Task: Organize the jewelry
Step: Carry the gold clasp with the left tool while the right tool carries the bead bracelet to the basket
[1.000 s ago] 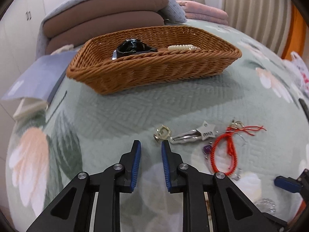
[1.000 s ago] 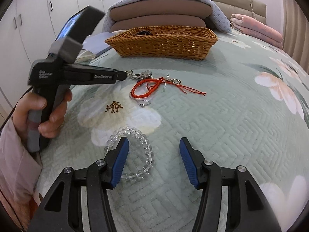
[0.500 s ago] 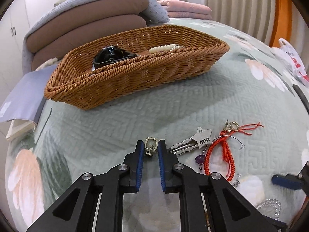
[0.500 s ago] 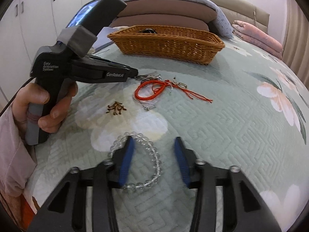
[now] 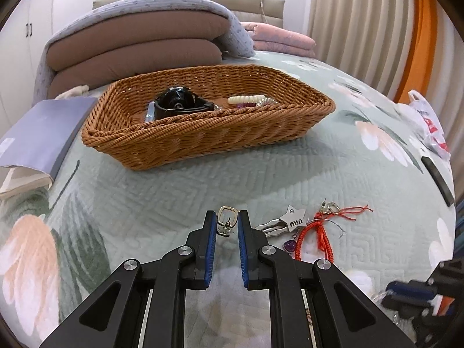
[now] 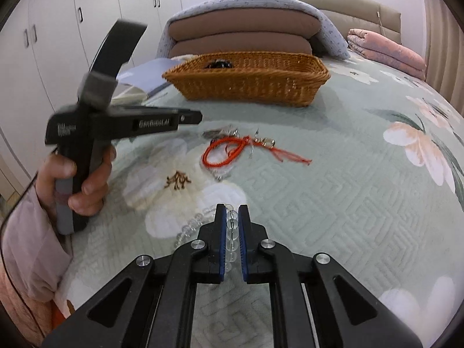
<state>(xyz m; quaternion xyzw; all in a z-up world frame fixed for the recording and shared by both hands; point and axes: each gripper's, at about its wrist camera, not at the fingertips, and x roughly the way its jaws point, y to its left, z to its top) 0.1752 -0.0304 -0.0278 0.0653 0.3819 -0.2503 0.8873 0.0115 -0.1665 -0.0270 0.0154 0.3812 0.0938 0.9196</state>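
Several pieces already lie in our basket (image 5: 203, 133) on the bed (image 5: 319, 179). Our right tongs (image 6: 232, 220) clench the bead bracelet (image 6: 200, 220), our left tongs (image 5: 227, 226) pinch a small metal clasp (image 5: 226, 221). The red cord (image 5: 314, 236), hair clip (image 5: 278, 223) and purple charm (image 5: 289, 244) still wait.

Count: one wicker basket (image 5: 208, 133); one red cord bracelet (image 5: 314, 236); one clear bead bracelet (image 6: 200, 220); one star hair clip (image 5: 285, 221); one gold ring-clasp (image 5: 227, 220); two brown cushions (image 5: 136, 55).
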